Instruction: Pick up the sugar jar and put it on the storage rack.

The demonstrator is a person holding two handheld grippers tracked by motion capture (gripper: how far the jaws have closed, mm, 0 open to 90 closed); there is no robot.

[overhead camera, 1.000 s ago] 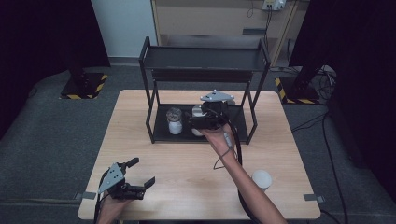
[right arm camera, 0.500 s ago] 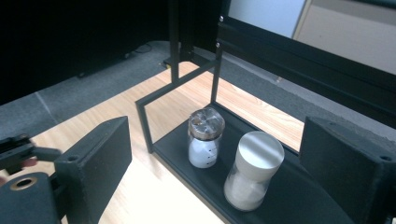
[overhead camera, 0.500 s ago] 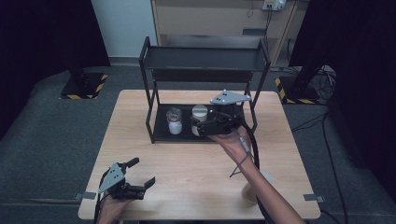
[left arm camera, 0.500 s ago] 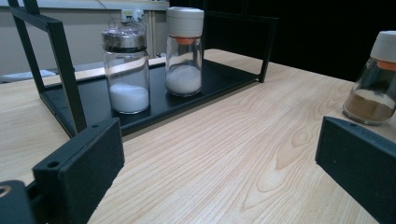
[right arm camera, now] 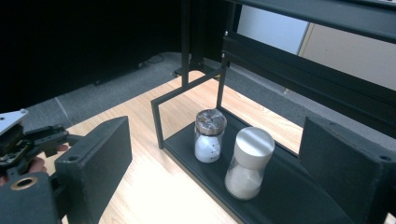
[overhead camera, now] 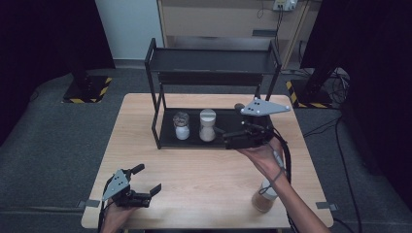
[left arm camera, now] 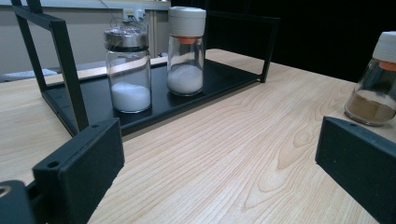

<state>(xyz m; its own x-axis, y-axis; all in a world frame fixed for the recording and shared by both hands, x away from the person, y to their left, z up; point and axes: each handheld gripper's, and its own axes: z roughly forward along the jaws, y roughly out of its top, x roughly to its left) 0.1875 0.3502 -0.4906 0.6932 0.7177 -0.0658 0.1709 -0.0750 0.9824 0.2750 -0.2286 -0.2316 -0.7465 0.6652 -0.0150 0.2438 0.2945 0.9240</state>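
Two jars stand on the lower shelf of the black rack [overhead camera: 165, 92]: a metal-lidded jar [overhead camera: 181, 125] of white powder and, right of it, a white-capped jar [overhead camera: 207, 125]. My right gripper [overhead camera: 232, 140] hovers at the shelf's right part, jaws open and empty, pointing left at the jars; in the right gripper view its jaws [right arm camera: 217, 140] frame both jars [right arm camera: 209, 136] [right arm camera: 247, 161] from a distance. My left gripper [overhead camera: 147, 179] rests open and empty near the table's front left. In the left gripper view [left arm camera: 219, 149] the same jars [left arm camera: 127, 70] [left arm camera: 186, 51] stand beyond it.
A jar of brown spice [overhead camera: 264, 198] stands near the table's front right edge, partly behind the right forearm; it also sits at the right edge of the left gripper view [left arm camera: 376, 84]. The rack's upper shelf [overhead camera: 214, 60] overhangs the jars. Bare wooden tabletop [overhead camera: 204, 174] lies between the grippers.
My right gripper has drawn back to the right and risen a little, away from the white-capped jar, which stays on the lower shelf. The left gripper has not moved.
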